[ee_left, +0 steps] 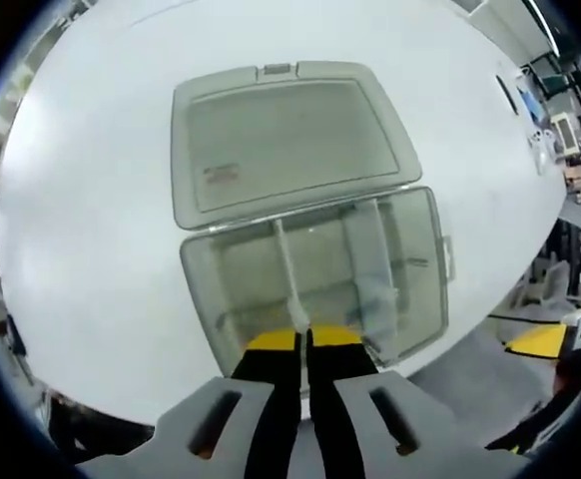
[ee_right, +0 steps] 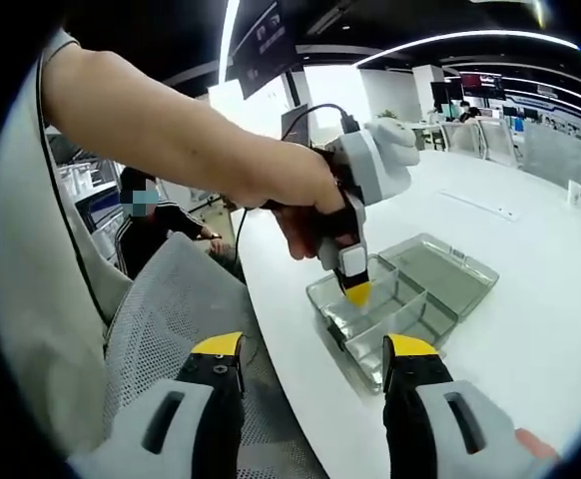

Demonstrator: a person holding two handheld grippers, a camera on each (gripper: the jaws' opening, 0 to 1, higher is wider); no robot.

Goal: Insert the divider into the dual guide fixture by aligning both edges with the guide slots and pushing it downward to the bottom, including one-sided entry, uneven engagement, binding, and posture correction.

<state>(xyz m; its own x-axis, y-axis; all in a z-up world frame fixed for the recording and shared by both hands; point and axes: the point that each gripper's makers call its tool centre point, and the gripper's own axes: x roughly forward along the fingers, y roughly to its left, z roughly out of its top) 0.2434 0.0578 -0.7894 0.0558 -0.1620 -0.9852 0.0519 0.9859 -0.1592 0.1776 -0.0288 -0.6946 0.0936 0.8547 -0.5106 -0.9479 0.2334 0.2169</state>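
Near the table (ee_left: pixel 91 249) edge, left gripper (ee_left: pixel 303 339) fingers pinch the divider (ee_left: pixel 287 269) inside the box (ee_left: pixel 315 274); right gripper (ee_right: pixel 315 359) fingers spread.

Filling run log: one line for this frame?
left gripper: shut on divider | divider: in open box | right gripper: open, away

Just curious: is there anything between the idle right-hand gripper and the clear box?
Bare white table edge and air; right gripper view shows nothing between the right gripper and box.

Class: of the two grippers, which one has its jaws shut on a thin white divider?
The left gripper: its yellow-tipped jaws pinch the thin white divider, while the right gripper is open and empty.
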